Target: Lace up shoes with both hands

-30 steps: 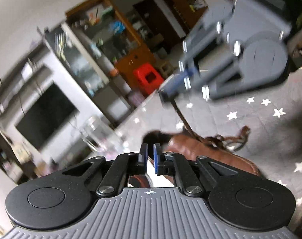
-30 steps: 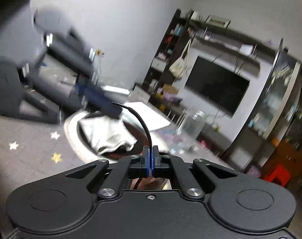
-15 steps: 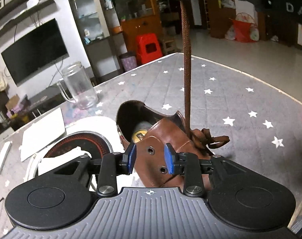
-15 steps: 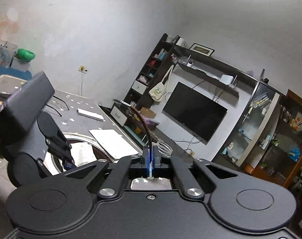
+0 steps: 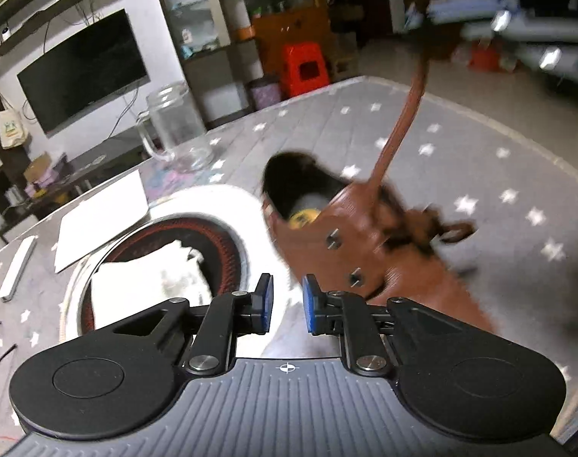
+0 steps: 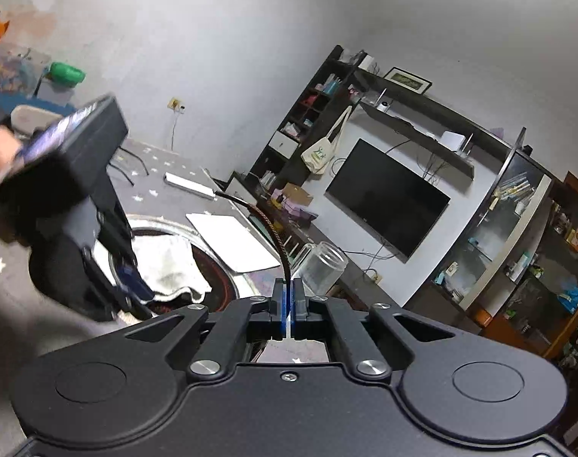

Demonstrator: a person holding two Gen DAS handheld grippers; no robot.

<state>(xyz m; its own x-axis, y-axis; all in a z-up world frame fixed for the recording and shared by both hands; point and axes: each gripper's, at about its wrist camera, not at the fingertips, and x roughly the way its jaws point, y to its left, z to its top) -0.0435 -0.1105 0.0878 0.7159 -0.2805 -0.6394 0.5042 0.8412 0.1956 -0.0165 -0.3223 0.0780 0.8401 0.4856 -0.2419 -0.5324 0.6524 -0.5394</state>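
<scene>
Pinching the limp, slippery lace (image 6: pixel 277 236) near its tip in your right gripper (image 6: pixel 288 301), your empty left gripper (image 5: pixel 287 302) was closing beside the stiff leather shoe (image 5: pixel 369 251).

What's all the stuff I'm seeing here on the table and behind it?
Shoe: one, brown, on the starred grey table cover.
Lace: one, brown, stretched up from the shoe.
Glass mug: one, clear, behind the shoe.
Round cooker: one, white rim, left of the shoe.
Cloth: one, white, on the cooker.
White sheet: one, beside the cooker.
Television: one, black, on the wall.
Stool: one, red, on the floor.
Left tool: closing, nothing between its pads.
Right tool: shut on the lace.
</scene>
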